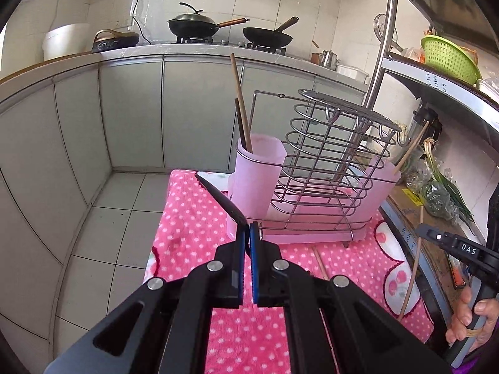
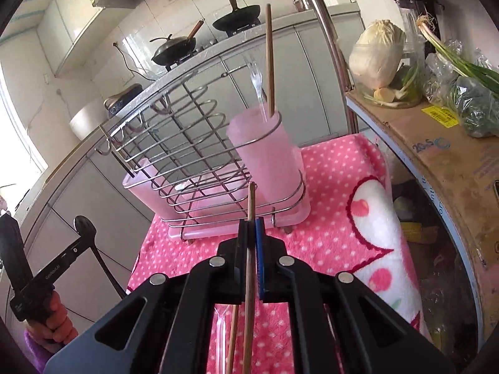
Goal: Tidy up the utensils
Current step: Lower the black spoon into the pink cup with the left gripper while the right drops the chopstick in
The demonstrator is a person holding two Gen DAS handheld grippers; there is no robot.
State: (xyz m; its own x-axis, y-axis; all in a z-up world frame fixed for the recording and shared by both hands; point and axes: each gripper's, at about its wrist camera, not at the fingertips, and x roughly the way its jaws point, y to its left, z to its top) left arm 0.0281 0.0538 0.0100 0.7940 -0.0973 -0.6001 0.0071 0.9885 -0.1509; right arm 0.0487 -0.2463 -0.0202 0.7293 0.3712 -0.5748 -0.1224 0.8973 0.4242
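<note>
A wire utensil rack [image 1: 330, 162] with a pink cup at each end stands on the pink dotted cloth [image 1: 193, 218]. The near-left cup [image 1: 259, 171] holds two brown chopsticks [image 1: 241, 109]. My left gripper [image 1: 247, 233] is shut on a black utensil [image 1: 220, 198] that points up-left, in front of that cup. My right gripper [image 2: 252, 227] is shut on a brown chopstick [image 2: 250, 249], in front of the rack [image 2: 187, 155]. The cup nearest it [image 2: 268, 155] holds a clear plastic fork [image 2: 257, 84] and a chopstick [image 2: 270, 59]. The right gripper also shows in the left wrist view [image 1: 419, 230].
Loose chopsticks lie on the cloth [image 1: 319, 263] and under my right gripper [image 2: 232, 336]. A metal shelf at the right holds a cardboard box [image 2: 443, 162], cabbage [image 2: 379, 56] and greens. Cabinets and a stove with pans [image 1: 193, 25] stand behind.
</note>
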